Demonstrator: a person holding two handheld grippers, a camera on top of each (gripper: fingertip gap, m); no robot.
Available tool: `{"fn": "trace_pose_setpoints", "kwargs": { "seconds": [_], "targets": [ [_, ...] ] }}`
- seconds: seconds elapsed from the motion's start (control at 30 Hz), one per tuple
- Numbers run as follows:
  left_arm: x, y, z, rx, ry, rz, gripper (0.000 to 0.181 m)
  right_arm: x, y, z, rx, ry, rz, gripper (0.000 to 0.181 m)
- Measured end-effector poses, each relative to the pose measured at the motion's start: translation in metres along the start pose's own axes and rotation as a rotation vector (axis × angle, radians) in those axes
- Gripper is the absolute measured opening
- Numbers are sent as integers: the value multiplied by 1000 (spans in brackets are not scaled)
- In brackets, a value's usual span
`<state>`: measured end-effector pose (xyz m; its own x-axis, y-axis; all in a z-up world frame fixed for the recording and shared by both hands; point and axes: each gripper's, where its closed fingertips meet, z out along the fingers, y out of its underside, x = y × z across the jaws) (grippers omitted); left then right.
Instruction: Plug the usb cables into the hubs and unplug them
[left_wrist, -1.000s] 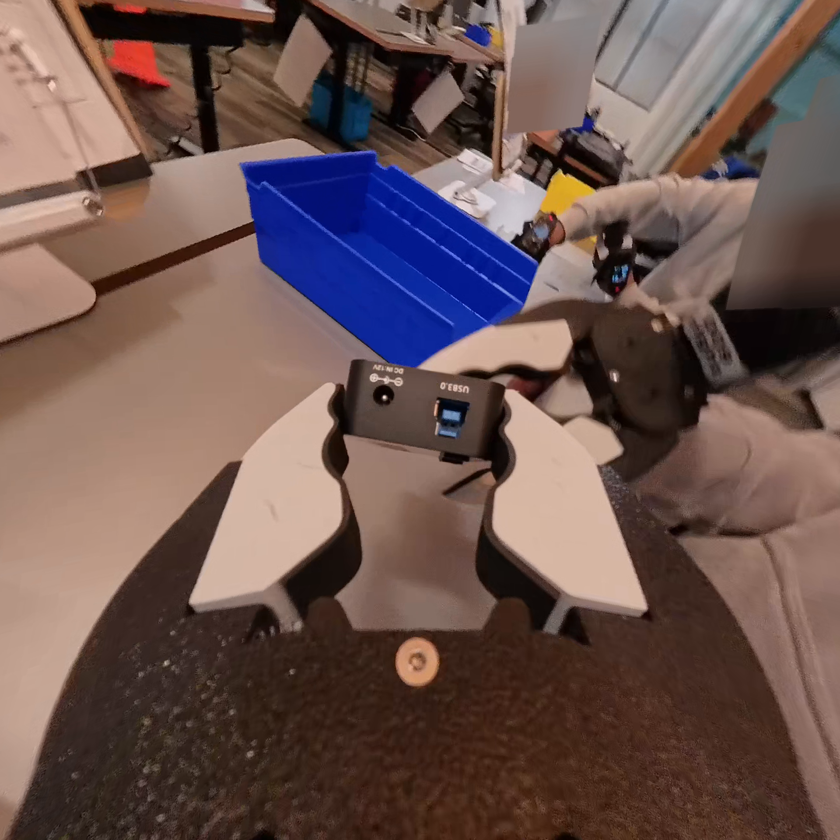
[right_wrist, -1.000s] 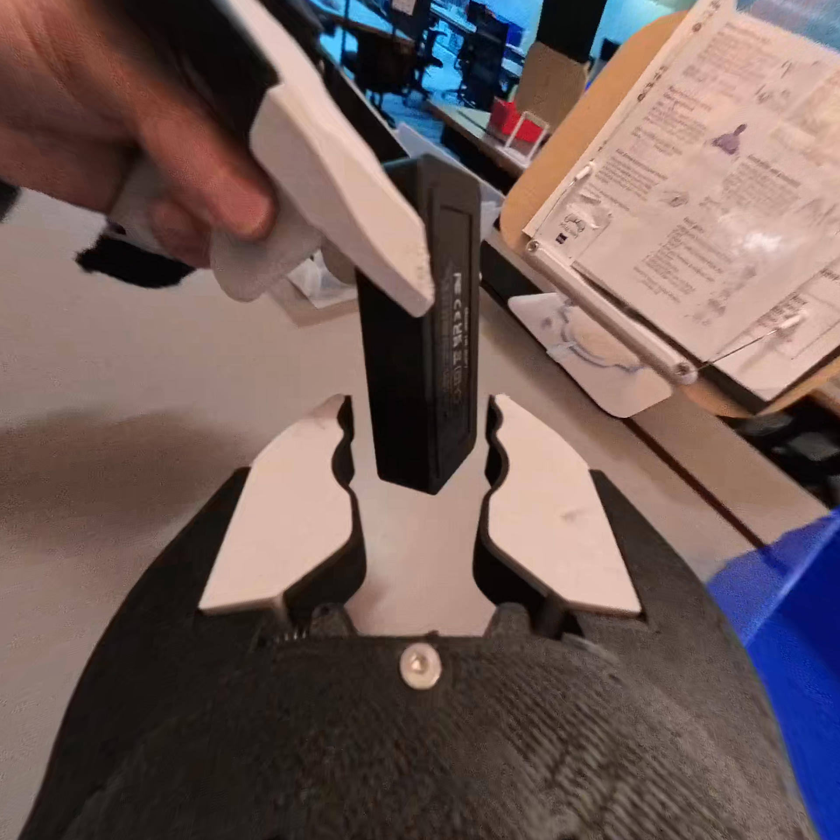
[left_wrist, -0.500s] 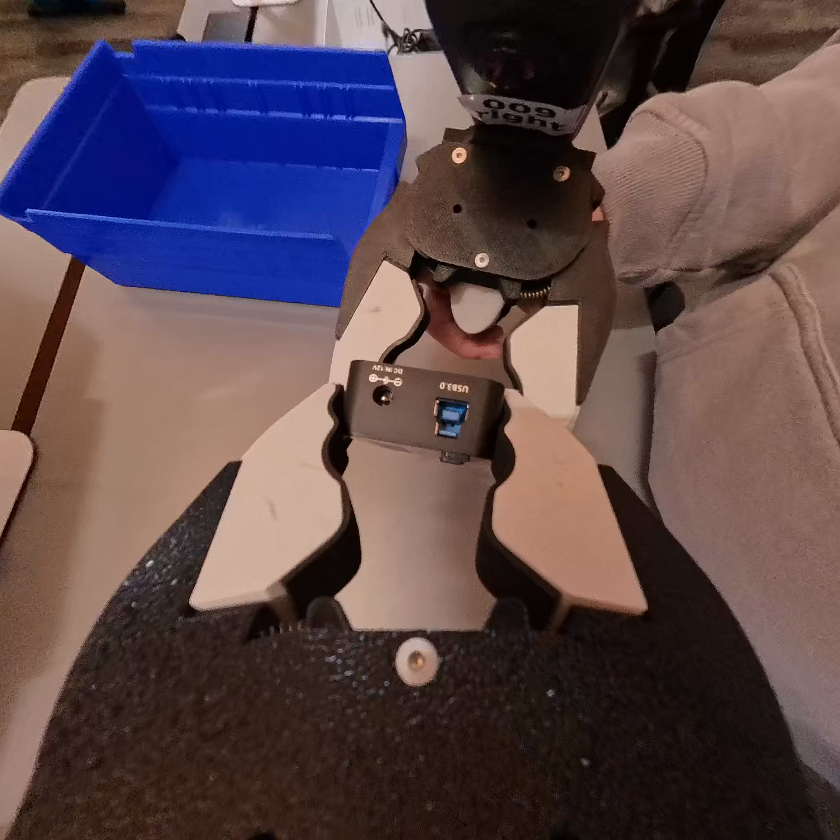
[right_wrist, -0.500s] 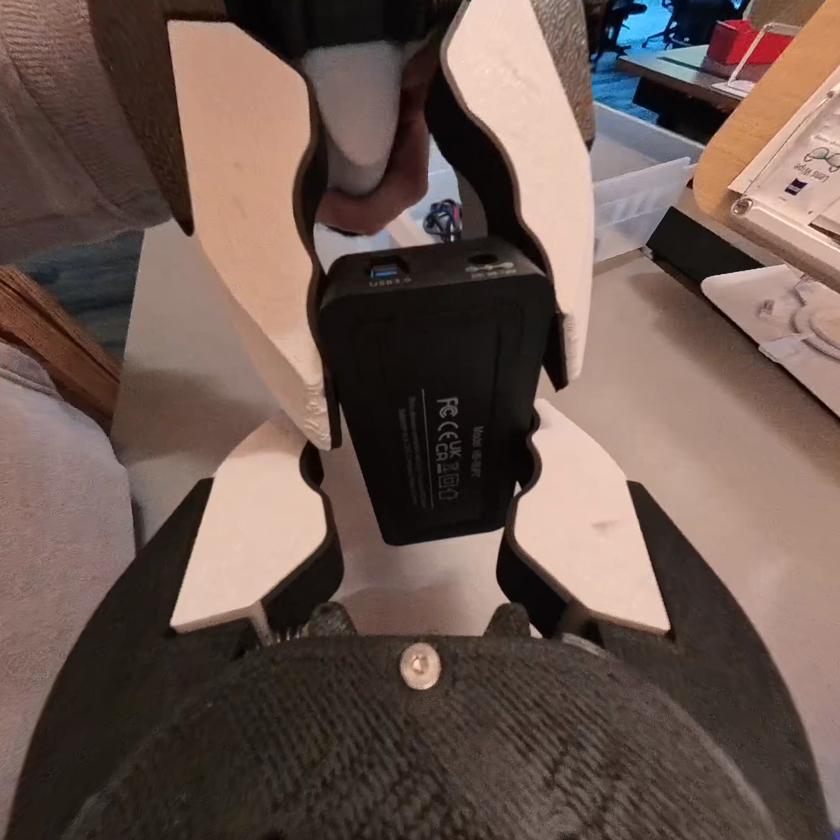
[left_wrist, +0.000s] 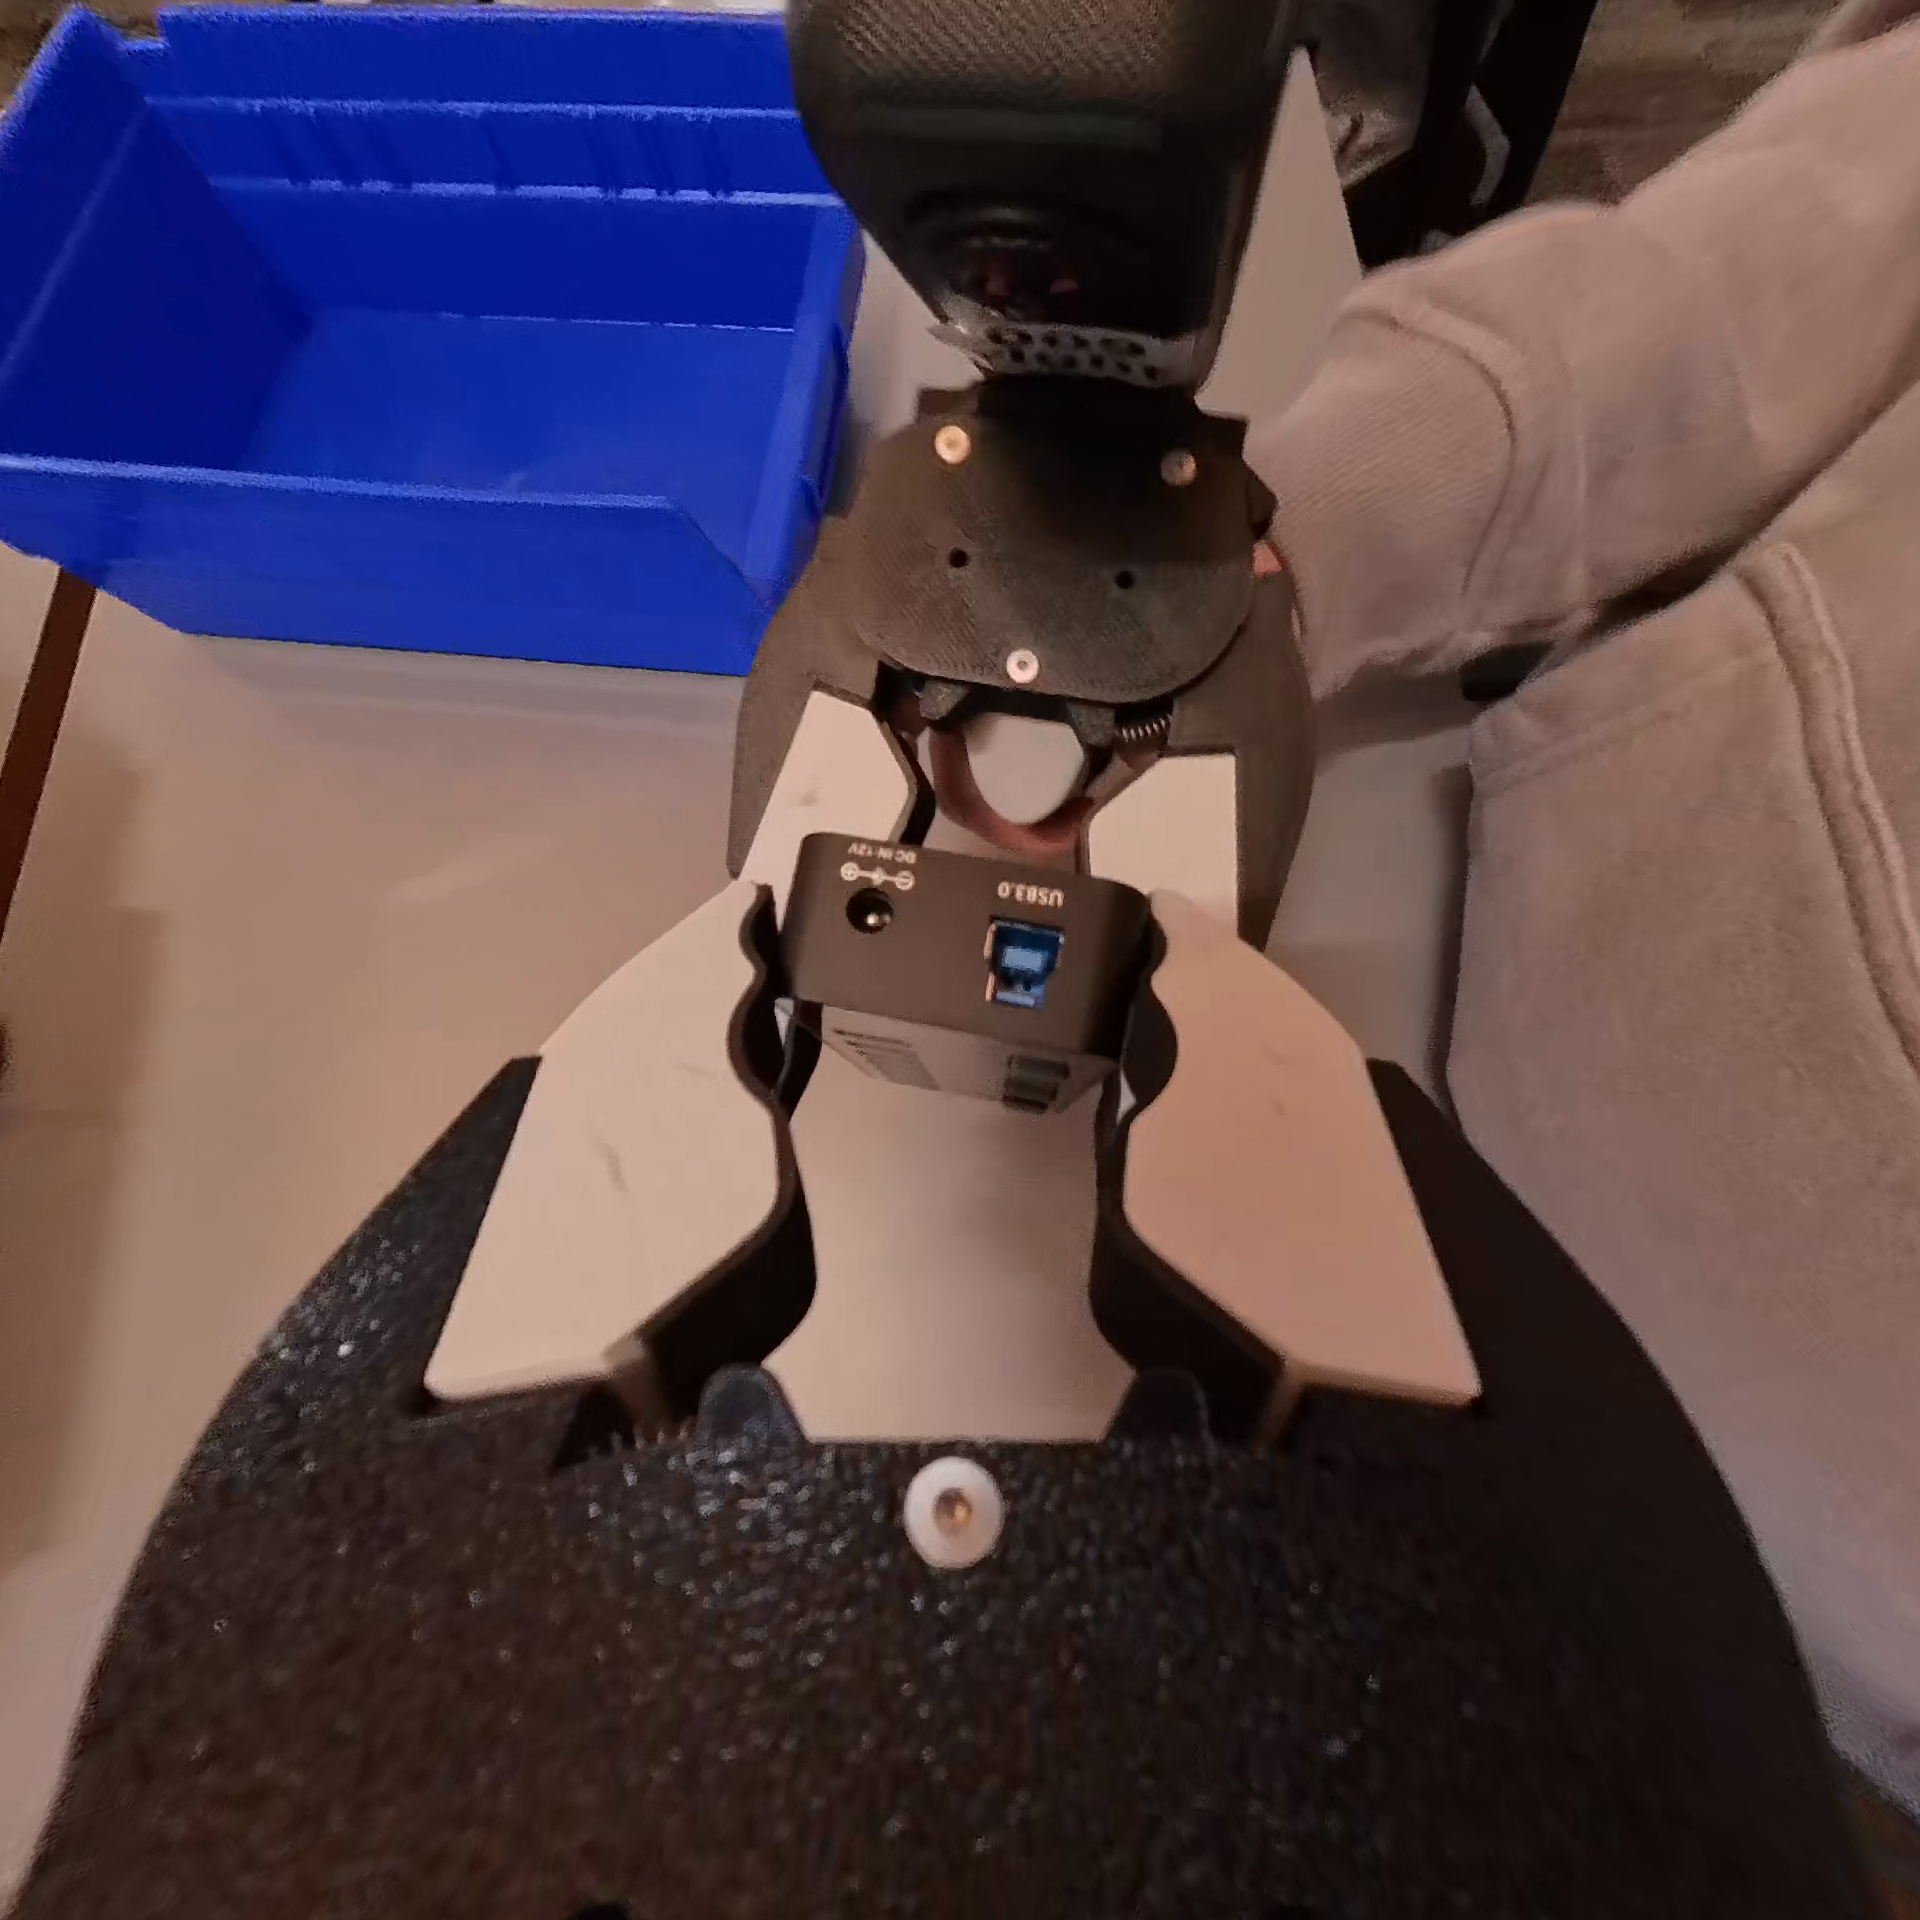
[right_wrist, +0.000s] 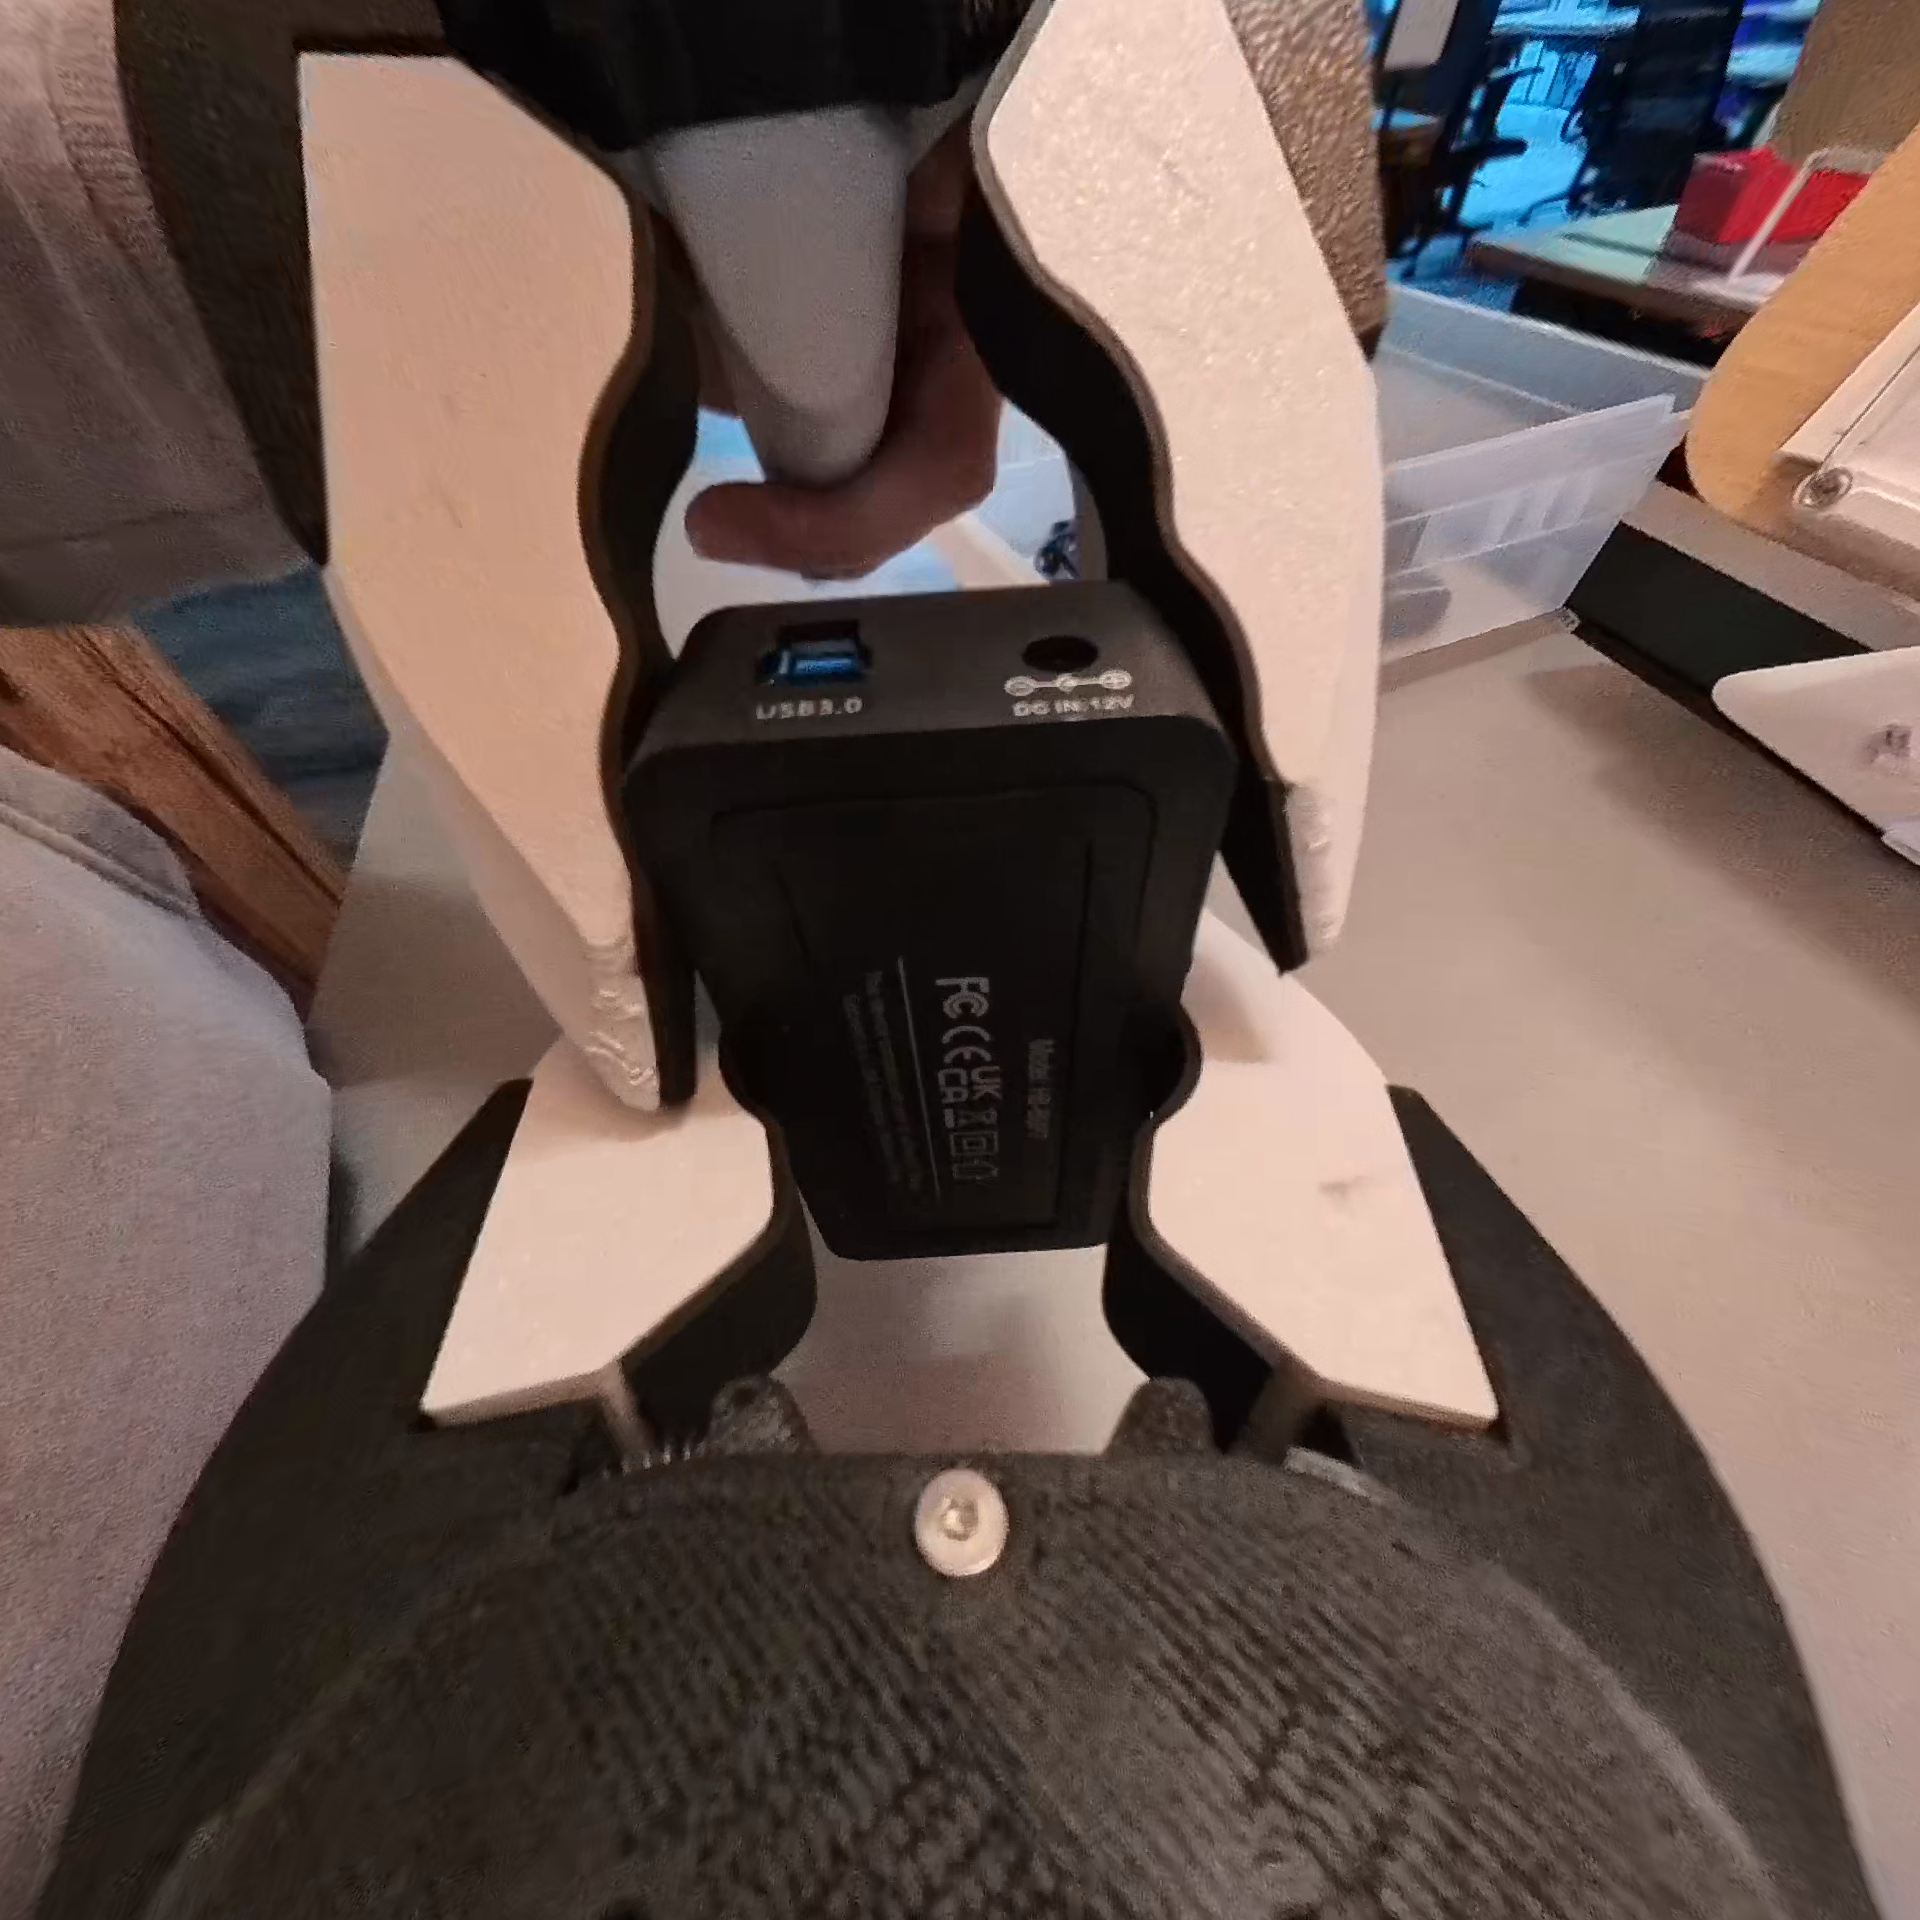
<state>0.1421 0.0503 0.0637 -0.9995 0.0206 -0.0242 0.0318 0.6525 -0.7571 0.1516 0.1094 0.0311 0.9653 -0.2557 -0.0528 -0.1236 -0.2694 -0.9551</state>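
A black USB hub (left_wrist: 940, 961) is held in the air between both grippers. My left gripper (left_wrist: 956, 920) is shut on the hub's end, which has a blue socket (left_wrist: 1023, 961) and a round power socket, both empty. In the right wrist view the hub (right_wrist: 935, 883) hangs with its label side facing me. The left gripper (right_wrist: 966, 997) clamps its upper end. My right gripper (right_wrist: 956, 1081) is closed against the sides of its lower end. The right gripper also shows in the left wrist view (left_wrist: 1003, 873), facing mine. No cable shows.
A blue bin (left_wrist: 416, 597) with dividers stands on the grey table (left_wrist: 312, 883) at the back left. A person's grey sleeve (left_wrist: 1558, 364) fills the right. A clear plastic bin (right_wrist: 1507, 488) and a document stand (right_wrist: 1829, 343) are at the right in the right wrist view.
The left gripper swung the hub round to face the right gripper. The right gripper moved in around the hub's free end and its fingers closed against the hub's sides.
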Motion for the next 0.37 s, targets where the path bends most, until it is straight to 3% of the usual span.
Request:
{"fn": "trace_pose_setpoints", "kwargs": {
  "seconds": [0.13, 0.23, 0.3, 0.37],
  "targets": [
    [-3, -10, -12, 98, -37, -99, 77, 9, -4, -2, 62, 38, 32, 71],
    [-14, -14, -49, 185, -133, -128, 73, 24, -7, -19, 84, 85, 51, 71],
    [-38, 4, -83, 190, -258, -179, 61, 28, -11, -34, 106, 97, 60, 71],
    [-75, 47, -118, 121, -420, -299, 58, 30, -19, -48, 157, 116, 70, 71]
  ]
}}
